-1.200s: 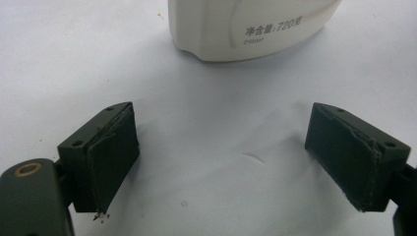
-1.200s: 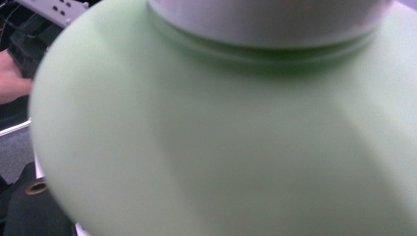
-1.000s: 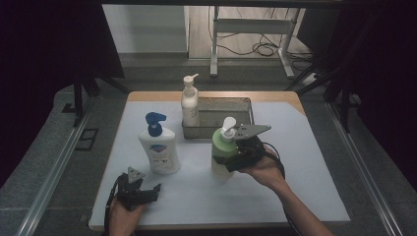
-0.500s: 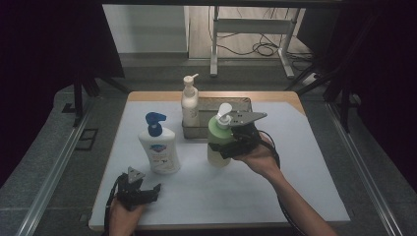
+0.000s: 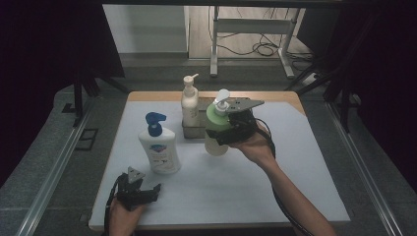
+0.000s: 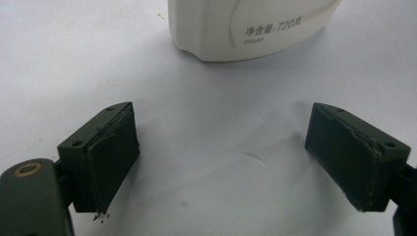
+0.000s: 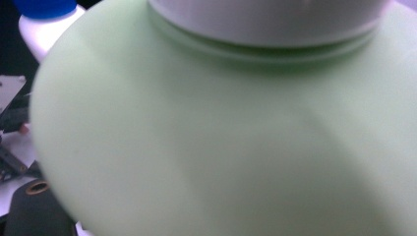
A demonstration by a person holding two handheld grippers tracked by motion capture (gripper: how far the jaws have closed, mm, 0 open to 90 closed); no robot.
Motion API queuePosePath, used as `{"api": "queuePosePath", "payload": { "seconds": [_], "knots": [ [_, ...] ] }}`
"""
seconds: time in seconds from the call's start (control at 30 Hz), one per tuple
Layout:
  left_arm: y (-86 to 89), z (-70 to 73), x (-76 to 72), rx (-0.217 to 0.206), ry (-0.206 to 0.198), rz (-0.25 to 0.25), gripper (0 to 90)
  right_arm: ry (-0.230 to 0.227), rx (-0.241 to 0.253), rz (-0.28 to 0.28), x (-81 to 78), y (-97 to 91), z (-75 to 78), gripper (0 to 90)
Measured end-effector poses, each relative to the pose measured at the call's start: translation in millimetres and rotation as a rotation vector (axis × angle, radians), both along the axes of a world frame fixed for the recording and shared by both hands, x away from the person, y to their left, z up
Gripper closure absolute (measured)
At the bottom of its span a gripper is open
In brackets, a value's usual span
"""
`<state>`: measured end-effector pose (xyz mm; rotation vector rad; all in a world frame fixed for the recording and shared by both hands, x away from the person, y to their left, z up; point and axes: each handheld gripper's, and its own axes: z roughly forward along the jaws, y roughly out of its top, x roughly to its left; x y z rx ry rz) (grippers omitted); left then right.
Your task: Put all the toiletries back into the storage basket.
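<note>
The high view looks forward and down on my whole desk [image 5: 295, 162] from above my side. My left gripper view skims low over the desk, close to the white bottle [image 6: 251, 29] that the high view shows too. My right gripper view presses against the green bottle [image 7: 221, 147], blurred.
</note>
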<state>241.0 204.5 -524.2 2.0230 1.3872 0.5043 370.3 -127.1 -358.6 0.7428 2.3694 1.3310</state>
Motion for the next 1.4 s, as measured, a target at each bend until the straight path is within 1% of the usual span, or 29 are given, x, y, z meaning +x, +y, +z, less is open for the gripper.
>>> {"api": "queuePosePath", "payload": {
  "seconds": [0.2, 0.37, 0.87, 0.97, 1.13, 1.4],
  "knots": [
    [0.0, 0.0, 0.0, 0.0, 0.0, 0.0, 12.4, -0.013, -0.013, -0.019, 8.4, 4.0, 5.6, 12.0],
    [0.0, 0.0, 0.0, 0.0, 0.0, 0.0, 12.3, -0.01, -0.006, -0.04, 15.5, 6.1, 9.5, 12.0],
    [0.0, 0.0, 0.0, -0.001, 0.0, 0.0, 12.3, -0.033, -0.007, -0.091, 35.3, 18.3, 21.3, 12.1],
    [-0.1, 0.0, 0.0, -0.001, -0.001, 0.001, 12.3, -0.042, -0.012, -0.103, 40.1, 20.9, 21.9, 12.1],
    [-0.1, -0.1, -0.1, -0.001, -0.001, 0.001, 12.4, -0.039, -0.015, -0.12, 48.7, 24.1, 20.4, 12.1],
    [-0.2, -0.1, -0.1, -0.003, -0.001, 0.001, 12.4, -0.041, -0.015, -0.165, 66.8, 27.9, 16.2, 12.1]
  ]
}}
